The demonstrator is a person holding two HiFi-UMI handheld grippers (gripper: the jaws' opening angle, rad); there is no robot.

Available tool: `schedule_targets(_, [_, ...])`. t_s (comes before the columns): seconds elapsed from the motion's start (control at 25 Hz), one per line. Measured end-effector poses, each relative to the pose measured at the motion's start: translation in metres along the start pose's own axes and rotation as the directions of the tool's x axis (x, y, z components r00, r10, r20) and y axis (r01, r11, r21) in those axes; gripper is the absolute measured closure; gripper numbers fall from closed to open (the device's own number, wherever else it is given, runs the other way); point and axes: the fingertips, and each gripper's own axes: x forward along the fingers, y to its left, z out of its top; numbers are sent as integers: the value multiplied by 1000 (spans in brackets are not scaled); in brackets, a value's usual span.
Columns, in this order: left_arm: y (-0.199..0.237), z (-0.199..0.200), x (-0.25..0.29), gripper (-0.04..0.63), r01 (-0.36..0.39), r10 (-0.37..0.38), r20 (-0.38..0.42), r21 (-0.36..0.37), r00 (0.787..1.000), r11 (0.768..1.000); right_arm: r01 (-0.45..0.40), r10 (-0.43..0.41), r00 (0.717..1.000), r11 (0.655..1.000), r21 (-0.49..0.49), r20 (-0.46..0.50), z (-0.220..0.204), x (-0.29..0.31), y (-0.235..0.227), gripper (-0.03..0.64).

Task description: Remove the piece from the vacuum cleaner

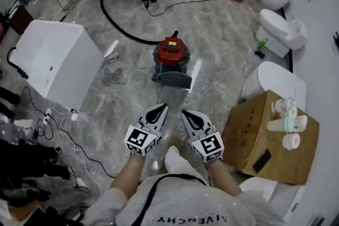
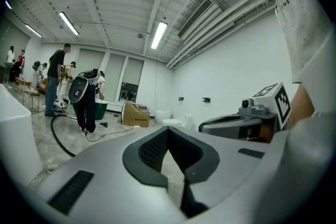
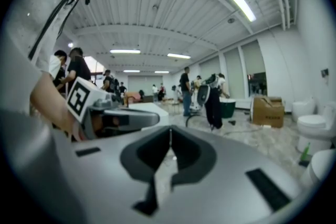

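In the head view, a white tub (image 1: 53, 58) stands at the far left on the grey marble floor (image 1: 222, 34). To its right, a black hose (image 1: 113, 23) curves over the floor toward the red vacuum cleaner (image 1: 171, 52). The vacuum cleaner stands in the middle, well ahead of the person. A grey piece (image 1: 173, 80) sits at its near side and touches its base. Nearer to the person, the left gripper (image 1: 160, 108) and the right gripper (image 1: 186, 113) are held side by side, close but not touching. Both point toward the vacuum cleaner and are well apart from it. At the right, a brown cardboard box (image 1: 249, 137) carries some white bottles (image 1: 286, 124). Behind it, white toilets (image 1: 280, 29) stand along the wall.

The vacuum cleaner and its piece show only in the head view; in both gripper views the gripper's own body covers the near floor.

The left gripper view shows its jaws pressed together with nothing between them. Beyond them it shows a standing person in black (image 2: 89, 107) and a second cardboard box (image 2: 135, 114), with the right gripper at the right edge.

The right gripper view shows its jaws pressed together too, and empty. The left gripper is at its left, and a group of people (image 3: 186, 86) stands far back in the room, whom the head view cuts off at the top.
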Motion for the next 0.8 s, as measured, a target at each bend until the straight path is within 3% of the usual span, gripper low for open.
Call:
schedule_targets(0.44, [30, -5, 61, 573, 3, -4, -16, -38, 1000, 999, -8, 8, 998, 1000, 0, -62, -5, 39, -46, 601])
schedule_targets(0.8, [56, 2, 78, 574, -26, 26, -7, -34, 1000, 999, -32, 32, 997, 999, 1, -77, -3, 67, -66, 601])
